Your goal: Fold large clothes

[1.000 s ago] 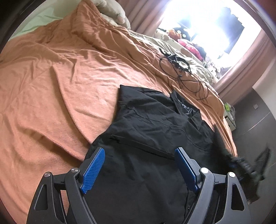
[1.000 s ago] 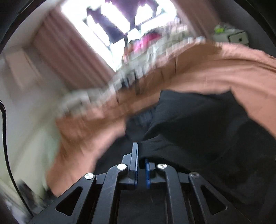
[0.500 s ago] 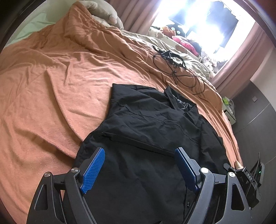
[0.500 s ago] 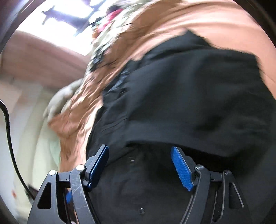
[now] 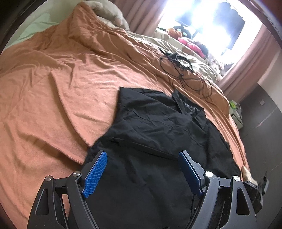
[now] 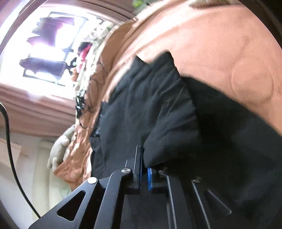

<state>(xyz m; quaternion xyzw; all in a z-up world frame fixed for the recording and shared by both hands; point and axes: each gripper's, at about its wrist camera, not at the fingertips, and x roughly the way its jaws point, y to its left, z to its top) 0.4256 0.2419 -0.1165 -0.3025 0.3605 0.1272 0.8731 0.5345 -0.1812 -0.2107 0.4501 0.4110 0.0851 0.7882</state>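
Observation:
A black shirt (image 5: 158,126) lies on the orange bedspread (image 5: 61,88), its collar toward the far end and one side folded over the middle. My left gripper (image 5: 142,169) is open and empty, just above the shirt's near part. My right gripper (image 6: 144,158) is shut on a folded edge of the black shirt (image 6: 158,109) and holds it up off the bed. The right wrist view is tilted and blurred.
A tangle of black cables (image 5: 183,70) lies on the bedspread beyond the shirt. A beige pillow (image 5: 109,10) sits at the head of the bed. A bright window with curtains (image 5: 246,58) is at the far right. The bed's right edge (image 5: 241,141) borders dark floor.
My right gripper was open over the shirt half a second ago and has now shut on a fold of it. The left gripper has stayed open and almost still.

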